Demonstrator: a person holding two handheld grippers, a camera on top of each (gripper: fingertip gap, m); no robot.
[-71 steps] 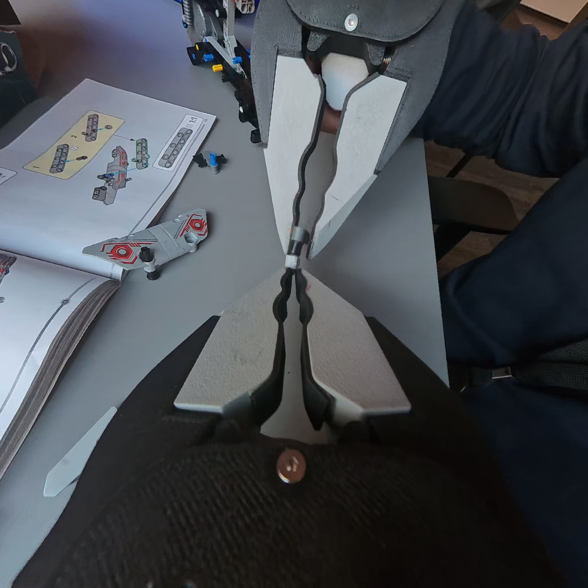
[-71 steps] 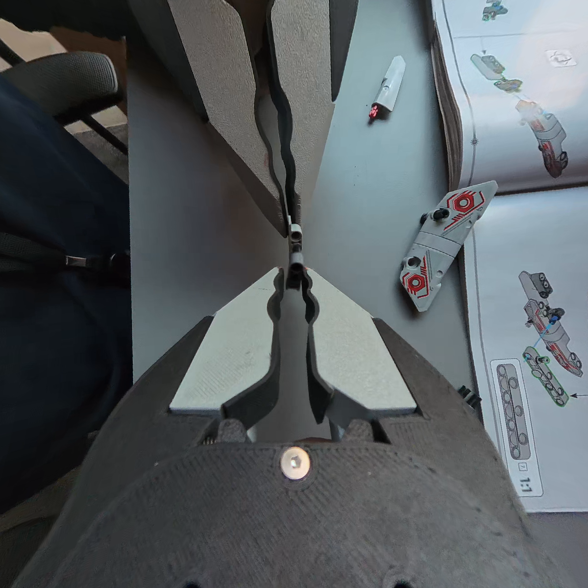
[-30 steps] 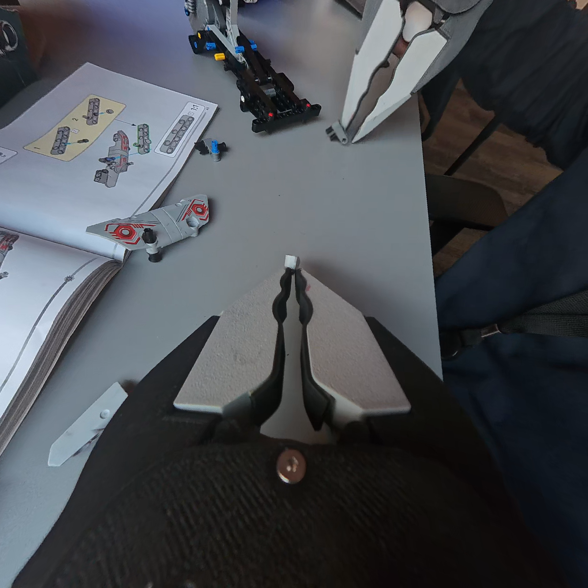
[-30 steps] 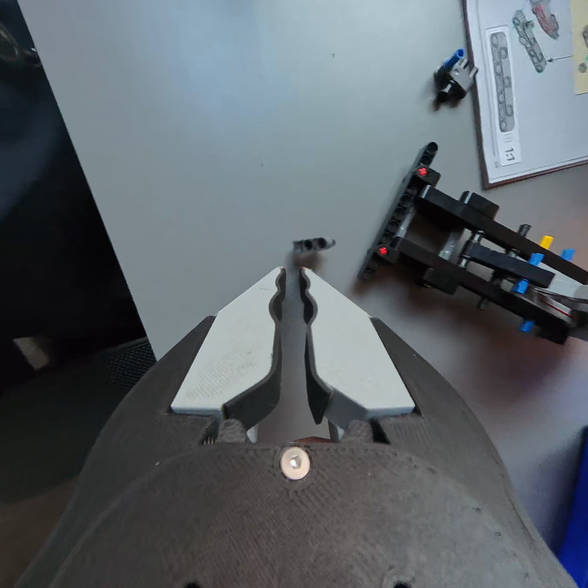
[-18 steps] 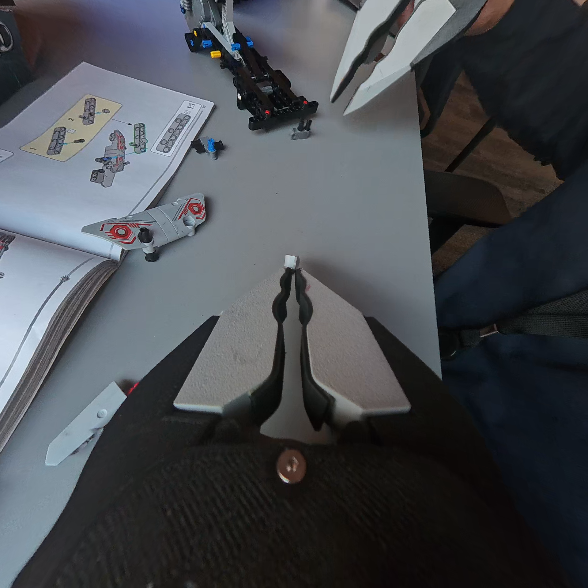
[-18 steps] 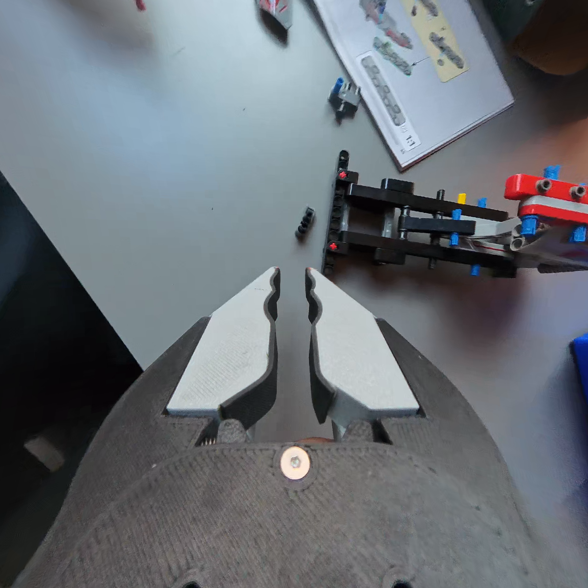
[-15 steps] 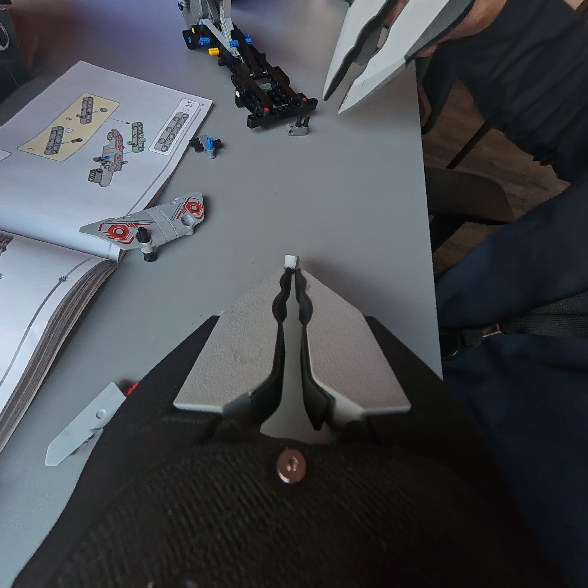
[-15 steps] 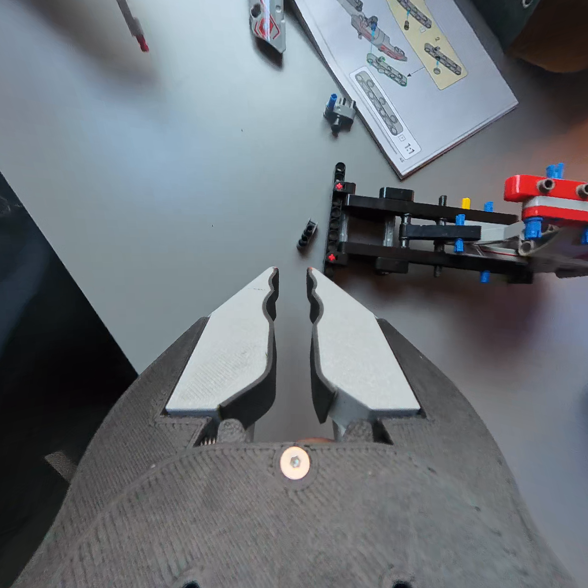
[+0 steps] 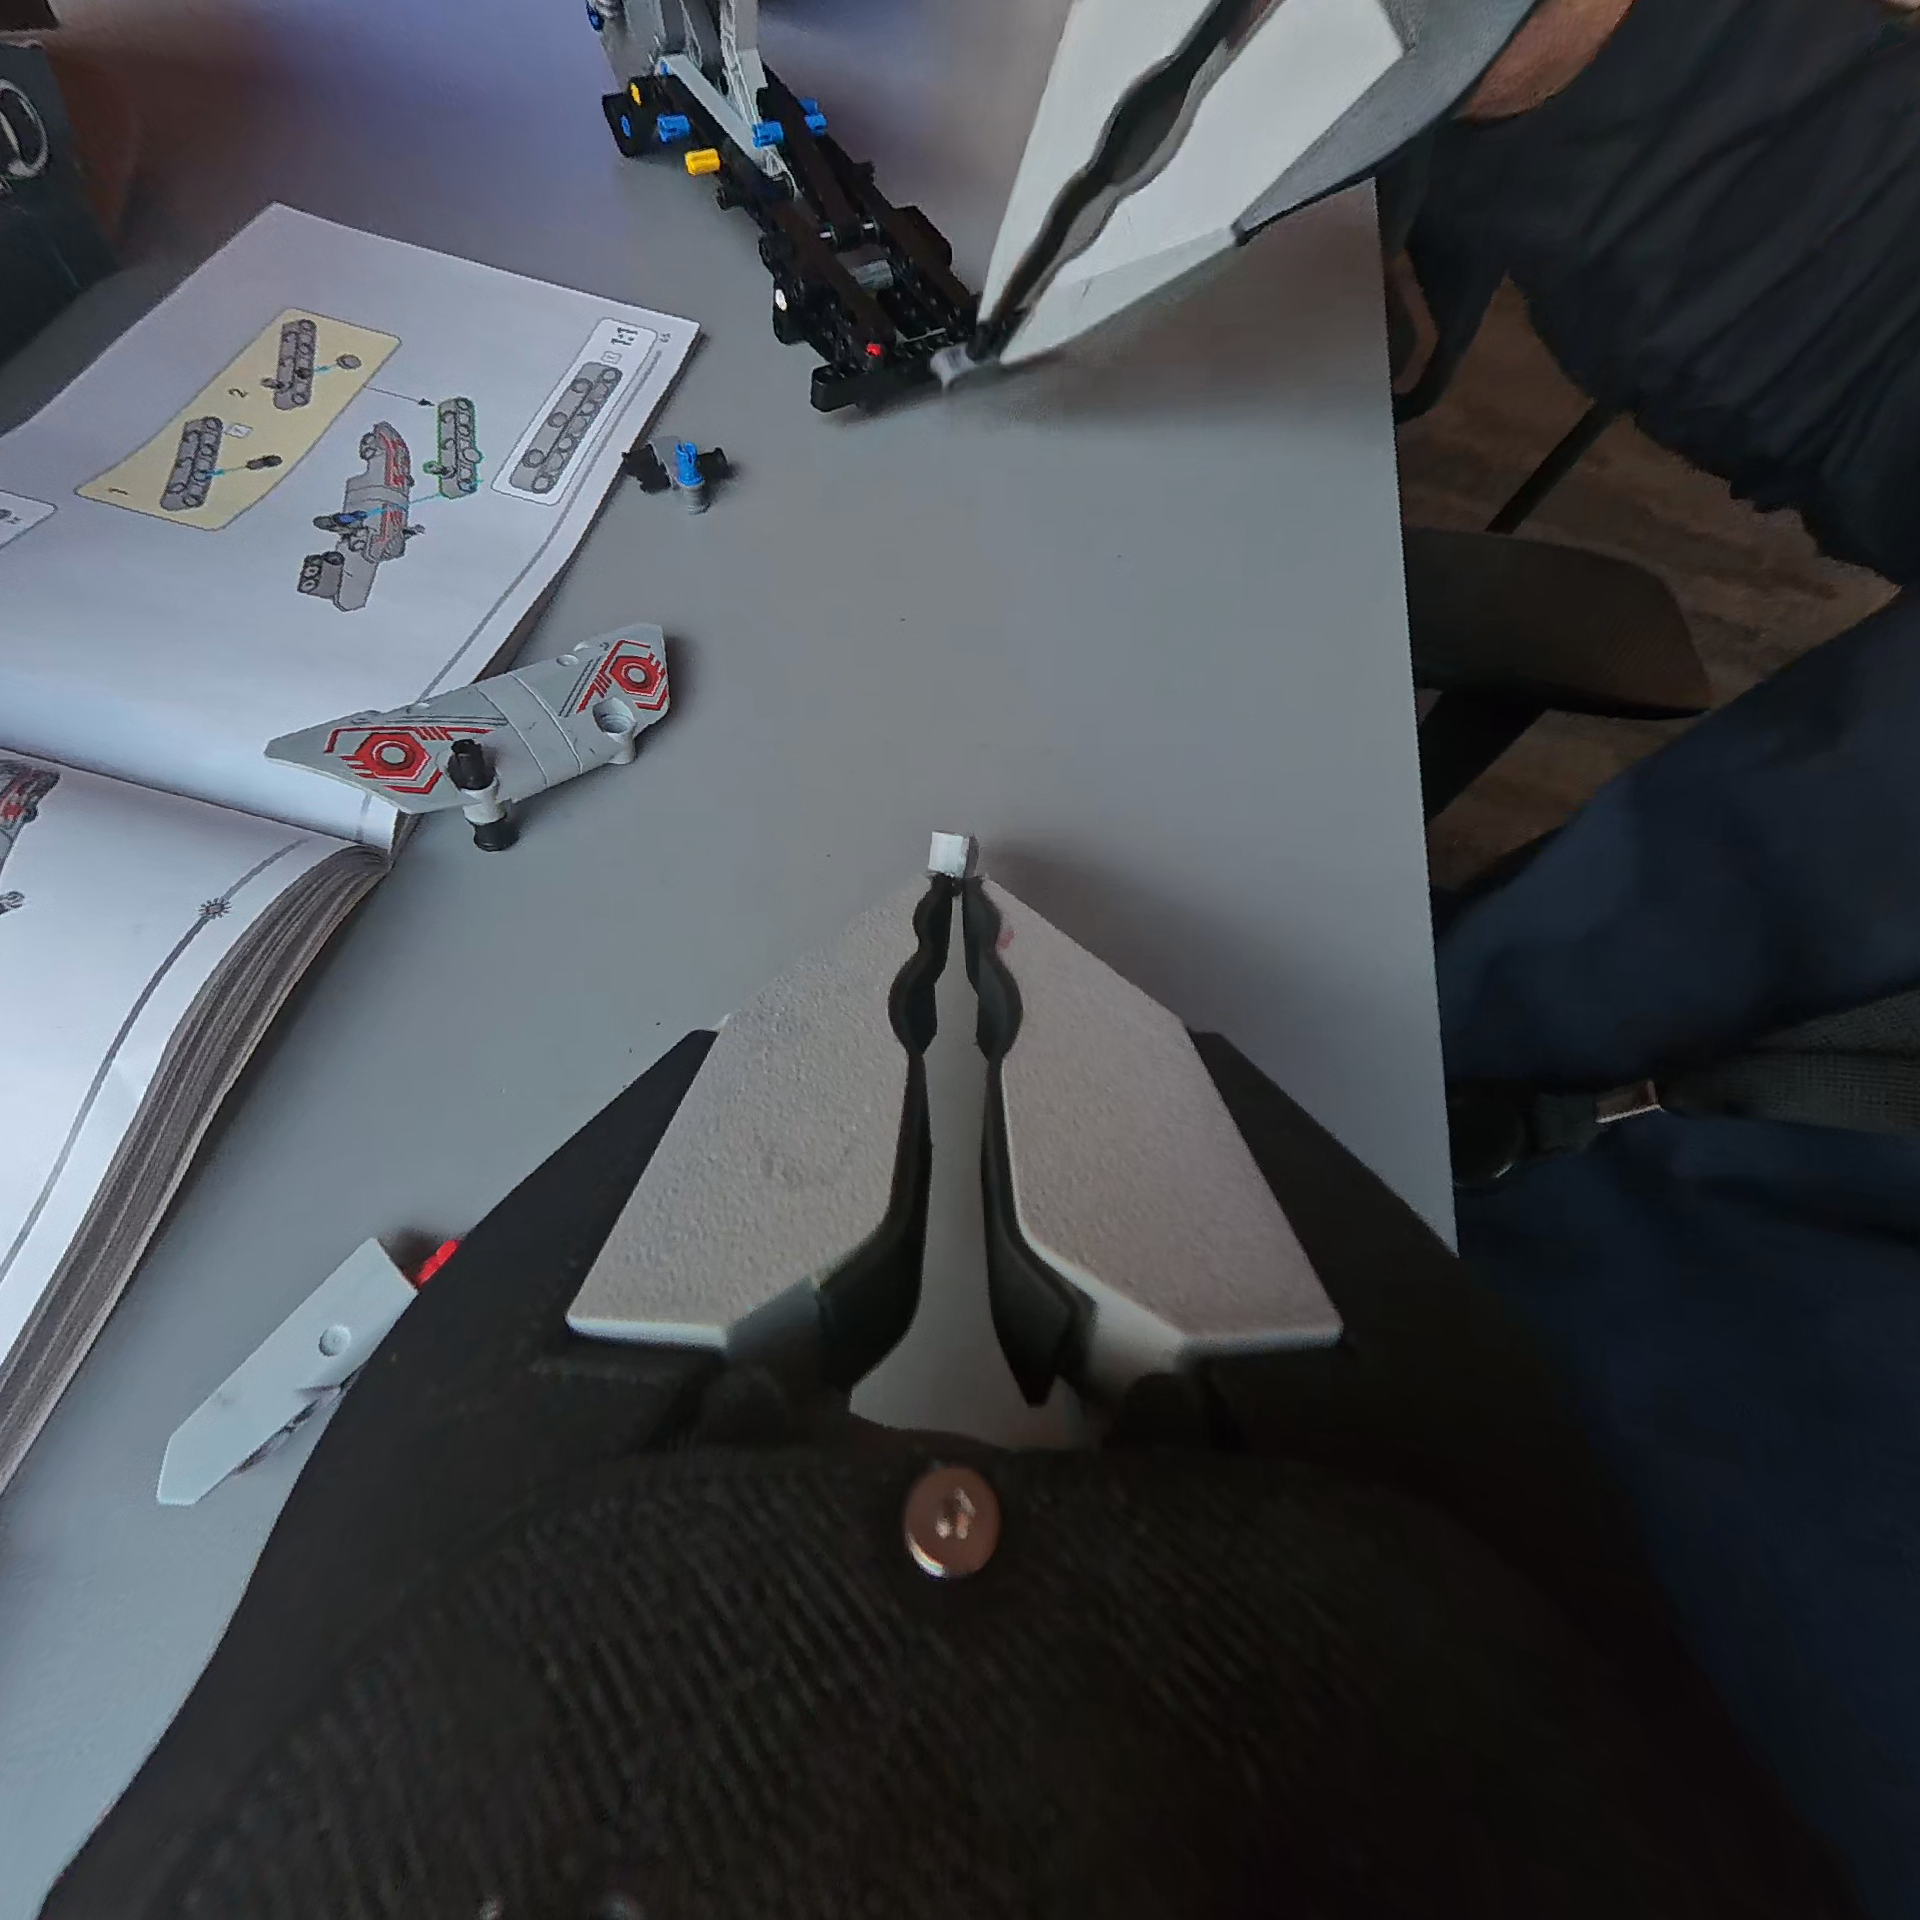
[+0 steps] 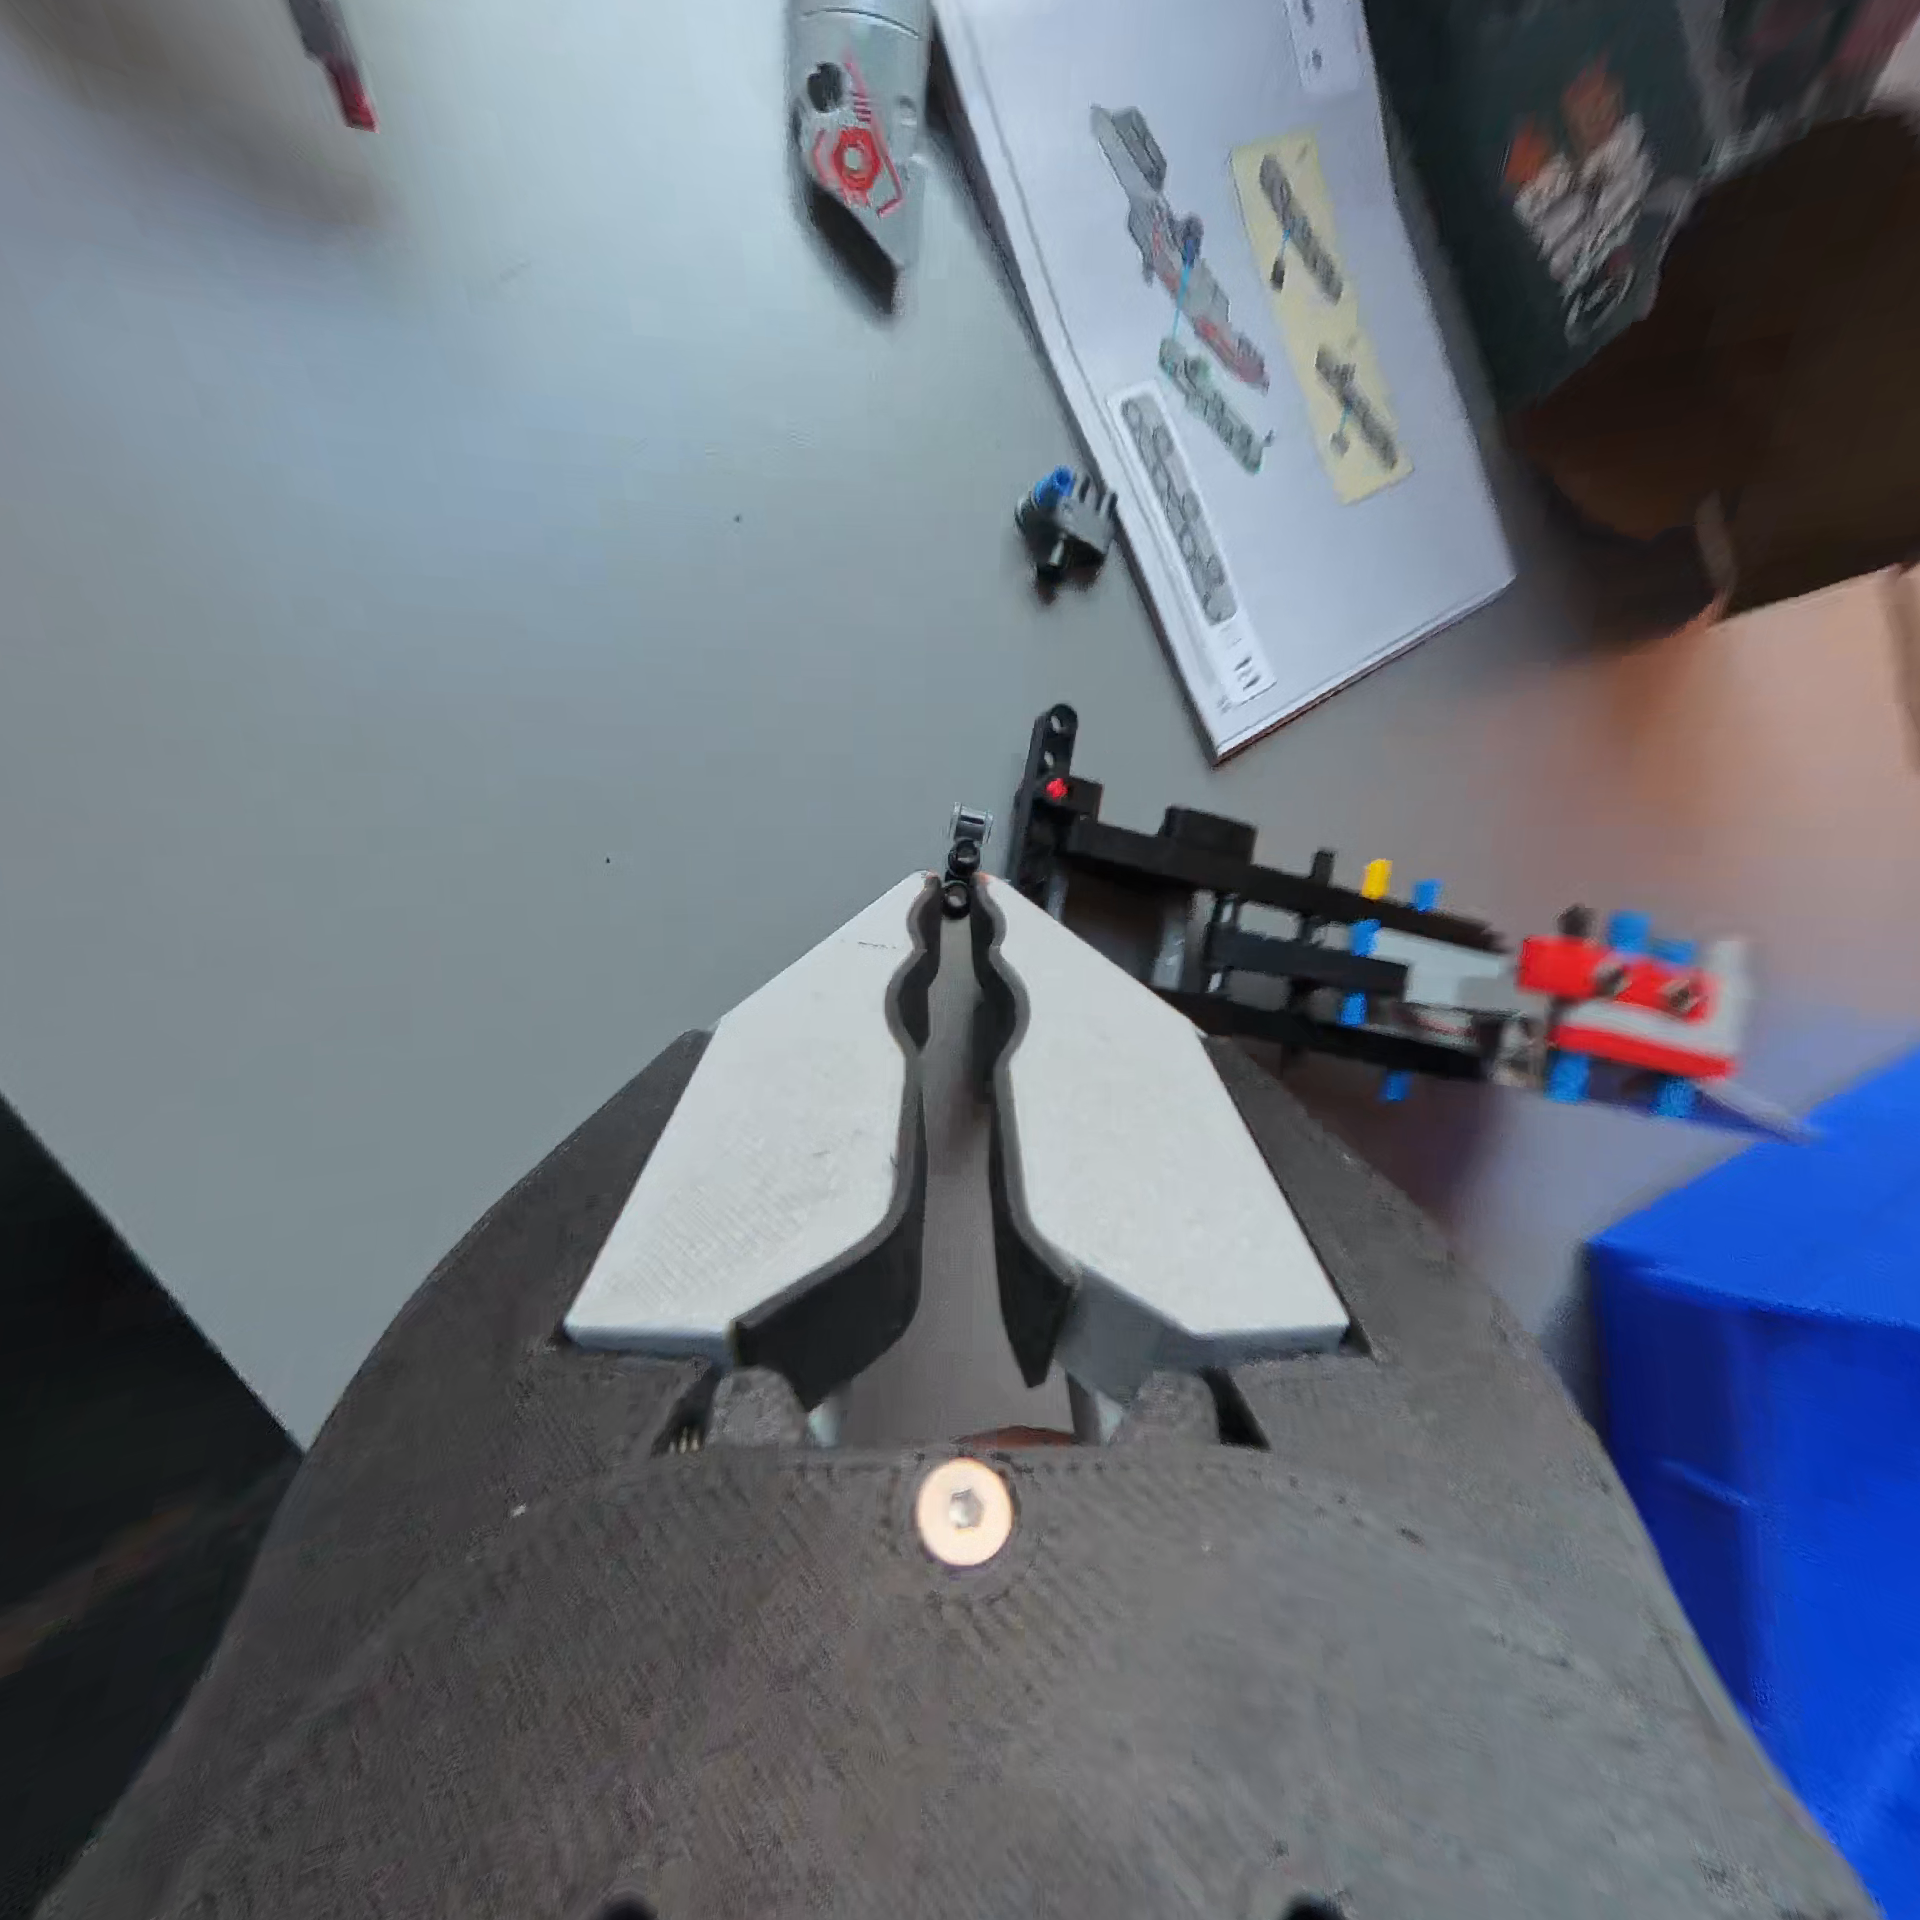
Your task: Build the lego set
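Clearly, in the left wrist view, the left hand-held gripper (image 9: 951, 883) is clenched on a tiny white peg (image 9: 952, 854), light, stiff and easily dropped, above the grey worktop (image 9: 1039, 623), whose edge runs close on the right.

From the right wrist view, the right hand-held gripper (image 10: 958, 883) pinches a small black-and-grey connector (image 10: 966, 842) beside the black frame (image 10: 1195, 883); open room lies leftward.

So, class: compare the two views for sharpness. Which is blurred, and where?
Left wrist view: mostly crisp, the booklet sharp, only the far right gripper smeared. Right wrist view: motion blur grows toward the edges, smearing the red-and-blue model and blue box.
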